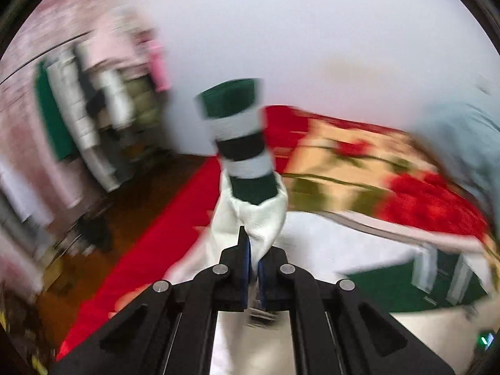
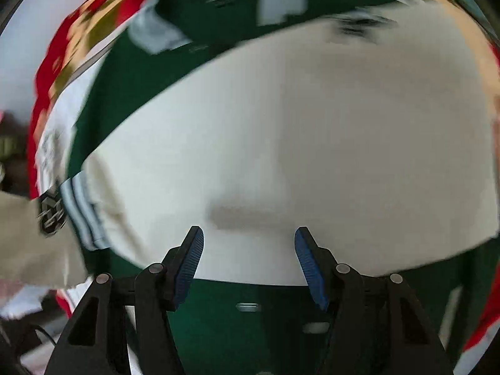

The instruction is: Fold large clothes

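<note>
- My left claw [image 1: 253,251] is clamped tight on the cream cloth of the jersey [image 1: 250,215], so the green-and-white striped sleeve [image 1: 239,134] sticks up just past my fingertips, all blurry.
- Off to its right sits the red flowered bedspread [image 1: 359,168].
- My right claw [image 2: 249,237] is loose, jaws apart, gripping nothing, hanging over the jersey's cream panel [image 2: 281,143] with green bands around it.

Looking down over a green and cream jersey [image 2: 281,143], blurred, spreading across a red floral bedspread [image 2: 78,25]. Showing the right gripper [image 2: 248,243] with jaws standing apart, blue pads [image 2: 187,268] bare, hovering over the cream panel, nothing lying between them. Showing a striped cuff [image 2: 81,212] at left.
</note>
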Motion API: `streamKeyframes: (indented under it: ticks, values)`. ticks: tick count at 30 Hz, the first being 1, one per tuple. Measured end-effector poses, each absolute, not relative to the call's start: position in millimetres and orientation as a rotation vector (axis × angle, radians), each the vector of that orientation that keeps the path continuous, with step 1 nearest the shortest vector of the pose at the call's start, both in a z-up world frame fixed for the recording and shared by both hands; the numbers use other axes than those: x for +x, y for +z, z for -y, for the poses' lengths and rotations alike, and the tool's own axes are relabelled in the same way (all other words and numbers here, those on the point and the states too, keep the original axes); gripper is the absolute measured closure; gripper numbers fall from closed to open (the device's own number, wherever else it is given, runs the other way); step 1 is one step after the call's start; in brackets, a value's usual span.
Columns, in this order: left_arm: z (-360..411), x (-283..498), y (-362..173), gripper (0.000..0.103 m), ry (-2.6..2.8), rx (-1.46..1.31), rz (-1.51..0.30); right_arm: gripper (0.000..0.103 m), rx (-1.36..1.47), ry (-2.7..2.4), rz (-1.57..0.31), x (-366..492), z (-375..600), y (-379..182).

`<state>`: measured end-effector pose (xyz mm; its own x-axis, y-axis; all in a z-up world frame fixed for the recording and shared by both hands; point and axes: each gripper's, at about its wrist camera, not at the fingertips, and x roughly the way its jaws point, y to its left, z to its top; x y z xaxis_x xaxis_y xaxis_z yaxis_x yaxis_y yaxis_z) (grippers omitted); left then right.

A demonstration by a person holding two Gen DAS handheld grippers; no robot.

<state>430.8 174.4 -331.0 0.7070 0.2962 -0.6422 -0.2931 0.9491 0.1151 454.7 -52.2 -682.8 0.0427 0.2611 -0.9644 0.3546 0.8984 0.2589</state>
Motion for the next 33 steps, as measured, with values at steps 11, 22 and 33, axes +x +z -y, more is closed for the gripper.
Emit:
streamKeyframes:
  ticks: [11,22,33]
  values:
    - [113,422,-415,0.101,-0.263,0.085,-0.986,0.04,0.716,-0.335,-1.438,375,241,-669]
    - [162,394,-484,0.094,-0.316,0.149,-1.134,0.037,0.754,-0.356,-1.464,330,291,-668]
    - [72,410,-481,0.006,-0.182,-0.089,-1.141,0.03,0.837,-0.127,-1.367,364,277,-624]
